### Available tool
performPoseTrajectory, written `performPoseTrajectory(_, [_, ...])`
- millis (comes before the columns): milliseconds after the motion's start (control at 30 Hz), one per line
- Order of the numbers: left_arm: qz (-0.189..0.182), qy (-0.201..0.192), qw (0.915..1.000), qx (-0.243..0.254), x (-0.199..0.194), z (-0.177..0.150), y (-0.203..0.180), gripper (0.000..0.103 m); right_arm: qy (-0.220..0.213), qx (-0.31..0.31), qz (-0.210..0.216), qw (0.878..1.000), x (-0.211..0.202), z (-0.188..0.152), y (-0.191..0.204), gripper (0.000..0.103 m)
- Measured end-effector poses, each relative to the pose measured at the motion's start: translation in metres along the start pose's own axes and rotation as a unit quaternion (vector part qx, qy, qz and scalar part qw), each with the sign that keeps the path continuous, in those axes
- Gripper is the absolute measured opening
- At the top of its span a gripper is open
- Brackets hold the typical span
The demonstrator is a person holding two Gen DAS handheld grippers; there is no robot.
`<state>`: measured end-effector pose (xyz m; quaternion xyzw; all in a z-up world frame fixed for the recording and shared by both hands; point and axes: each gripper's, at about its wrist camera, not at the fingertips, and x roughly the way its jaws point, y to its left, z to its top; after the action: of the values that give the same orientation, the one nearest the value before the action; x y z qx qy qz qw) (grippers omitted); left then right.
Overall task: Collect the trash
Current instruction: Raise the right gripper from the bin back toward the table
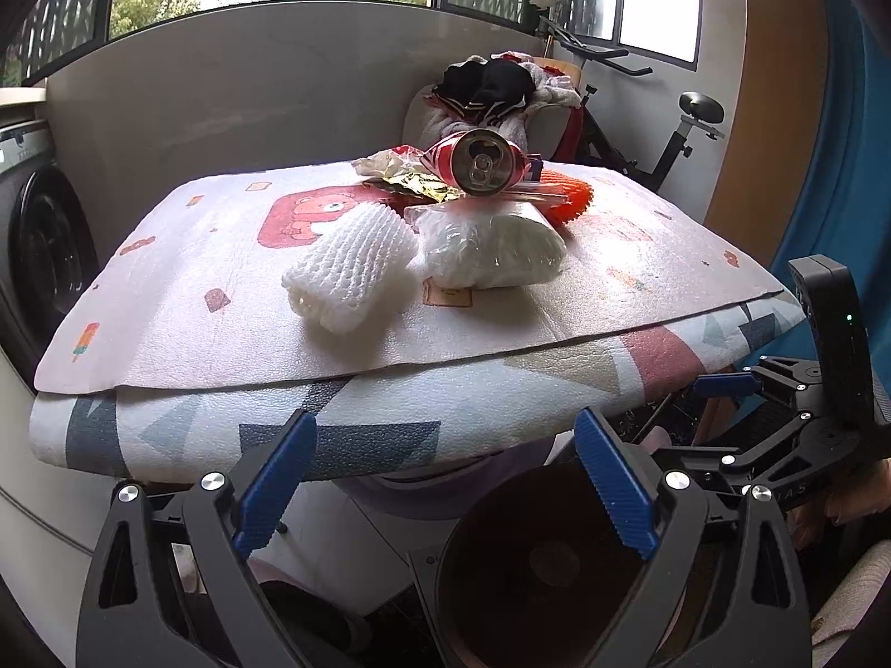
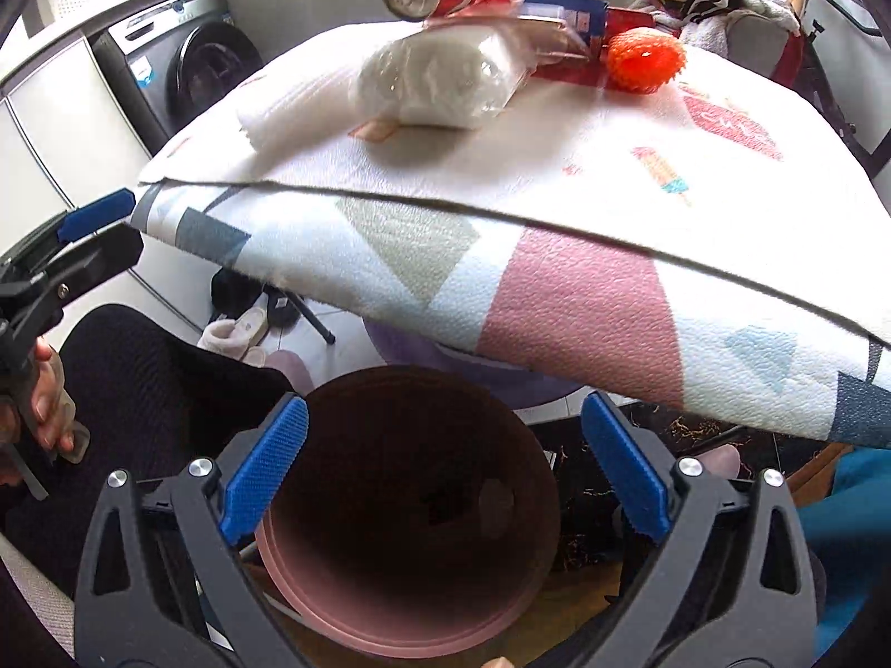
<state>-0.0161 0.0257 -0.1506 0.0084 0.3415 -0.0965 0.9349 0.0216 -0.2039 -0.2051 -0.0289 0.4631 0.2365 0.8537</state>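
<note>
Here's the desk [image 1: 184, 300], draped in a white mat with bears and ice lollies over a triangle-patterned cloth. Behind the desk, a window and an exercise bike [image 1: 676, 133]; left of it, a washing machine [image 2: 184, 64]. On the desk: crushed red can [image 1: 481, 161], white foam net [image 1: 351, 267], bagged tissue [image 1: 493, 247]; no lettering is readable. Below the desk's near edge sits the dark bin [image 2: 412, 506]. Left hand-held gripper [image 1: 445, 484] wide, empty. Right hand-held gripper [image 2: 445, 473] spread wide above the bin, gripping nothing.
</note>
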Motion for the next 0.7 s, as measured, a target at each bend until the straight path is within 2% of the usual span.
performPoseTrajectory(300, [0.006, 0.001, 1.0000, -0.002, 0.001, 0.001, 0.000, 0.091, -0.063, 0.007, -0.026, 0.998, -0.018, 0.006, -0.009, 0.097])
performPoseTrajectory(533, [0.008, -0.007, 0.9998, -0.017, -0.001, 0.005, 0.007, 0.091, -0.094, 0.023, -0.037, 0.995, -0.027, 0.009, -0.021, 0.097])
performPoseTrajectory(700, [0.006, -0.024, 0.9993, -0.028, -0.004, 0.016, 0.015, 0.091, -0.107, 0.009, -0.041, 0.993, -0.034, 0.018, -0.032, 0.097])
